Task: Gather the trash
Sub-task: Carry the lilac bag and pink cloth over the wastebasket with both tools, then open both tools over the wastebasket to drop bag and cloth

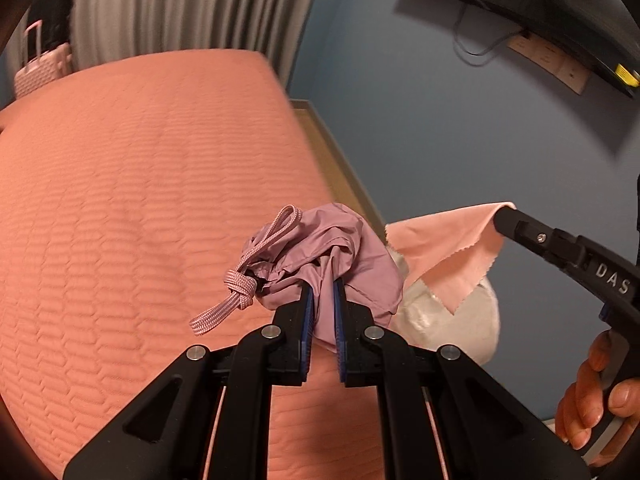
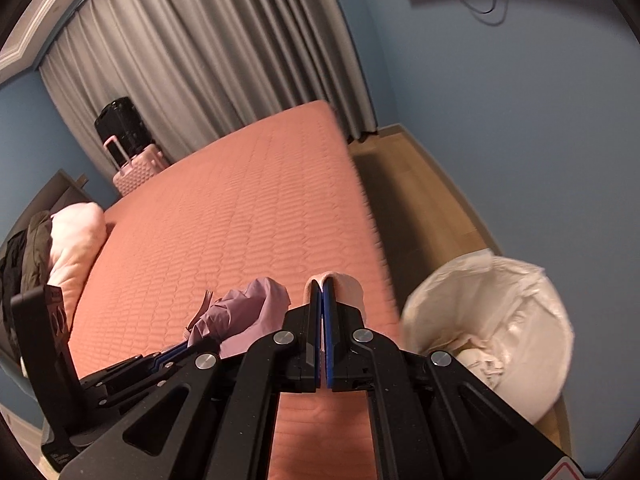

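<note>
Crumpled paper (image 2: 486, 360) inside lined bin (image 2: 532, 280)

bed (image 2: 240, 208) | curtain (image 2: 208, 52) | pink suitcase (image 2: 134, 168) | pillow (image 2: 76, 236) | blue wall (image 1: 440, 128)

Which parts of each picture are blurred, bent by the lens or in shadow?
Left wrist view: the bed has a smeared far edge, the monitor casts a dark shadow on the blue wall, and the corners go black. Right wrist view: the curtains bow, and the bed's right edge and the lined bin are blurred.
</note>
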Demonstrator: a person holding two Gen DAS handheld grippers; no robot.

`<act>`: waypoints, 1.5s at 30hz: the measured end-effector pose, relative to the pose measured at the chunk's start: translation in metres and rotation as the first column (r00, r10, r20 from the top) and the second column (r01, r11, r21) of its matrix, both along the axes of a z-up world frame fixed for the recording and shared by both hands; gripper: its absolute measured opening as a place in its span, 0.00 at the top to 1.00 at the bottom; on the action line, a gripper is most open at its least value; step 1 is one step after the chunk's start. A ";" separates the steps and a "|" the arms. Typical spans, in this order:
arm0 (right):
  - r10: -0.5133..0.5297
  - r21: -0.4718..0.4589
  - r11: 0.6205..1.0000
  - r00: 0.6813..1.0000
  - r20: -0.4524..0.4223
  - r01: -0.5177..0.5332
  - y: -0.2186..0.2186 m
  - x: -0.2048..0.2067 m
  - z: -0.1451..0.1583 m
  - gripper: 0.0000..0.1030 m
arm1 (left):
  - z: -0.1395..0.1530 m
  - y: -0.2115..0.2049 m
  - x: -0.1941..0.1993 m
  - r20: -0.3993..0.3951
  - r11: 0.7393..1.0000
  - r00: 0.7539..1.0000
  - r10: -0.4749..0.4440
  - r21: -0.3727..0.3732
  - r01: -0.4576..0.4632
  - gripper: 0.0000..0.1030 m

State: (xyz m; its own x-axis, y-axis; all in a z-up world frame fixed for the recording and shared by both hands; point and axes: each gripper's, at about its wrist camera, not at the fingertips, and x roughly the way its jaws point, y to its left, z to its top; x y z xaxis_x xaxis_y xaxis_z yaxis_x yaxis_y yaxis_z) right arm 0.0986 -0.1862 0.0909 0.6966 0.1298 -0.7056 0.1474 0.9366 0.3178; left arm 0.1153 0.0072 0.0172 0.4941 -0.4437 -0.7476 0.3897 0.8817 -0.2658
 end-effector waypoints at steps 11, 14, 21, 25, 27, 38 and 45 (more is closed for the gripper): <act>-0.131 -0.035 0.991 0.991 0.001 0.131 -0.085 -0.042 0.005 0.98 | 0.014 -0.109 -0.005 0.017 0.975 0.976 -0.216 -0.045 0.216 0.90; -0.155 -0.036 0.987 0.988 -0.001 0.155 -0.099 -0.049 0.003 0.98 | 0.016 -0.126 -0.006 0.022 0.970 0.971 -0.239 -0.050 0.240 0.90; -0.186 -0.030 0.982 0.983 0.003 0.186 -0.122 -0.056 0.002 0.98 | 0.019 -0.146 -0.004 0.050 0.971 0.971 -0.235 -0.028 0.237 0.39; -0.189 -0.027 0.982 0.982 0.002 0.189 -0.125 -0.057 0.002 0.96 | 0.019 -0.146 -0.009 0.073 0.974 0.971 -0.228 0.011 0.228 0.39; -0.192 -0.023 0.981 0.981 0.007 0.192 -0.126 -0.057 0.002 0.93 | 0.020 -0.142 -0.011 0.088 0.977 0.973 -0.214 0.026 0.213 0.39; -0.176 -0.042 0.983 0.984 0.011 0.177 -0.107 -0.057 0.012 0.66 | 0.026 -0.123 -0.022 0.163 0.989 0.977 -0.141 0.065 0.131 0.30; -0.149 -0.143 0.979 0.989 0.004 0.148 -0.082 -0.065 0.020 0.58 | 0.027 -0.103 -0.030 0.183 0.994 0.979 -0.093 0.079 0.080 0.29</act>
State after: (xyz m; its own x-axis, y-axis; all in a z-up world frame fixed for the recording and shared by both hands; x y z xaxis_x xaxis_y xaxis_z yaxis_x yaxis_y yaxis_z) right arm 0.0337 -0.2684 0.1106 0.6955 -0.0769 -0.7144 0.2901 0.9396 0.1813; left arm 0.0858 -0.0957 0.0444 0.5898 -0.4403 -0.6769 0.5020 0.8565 -0.1197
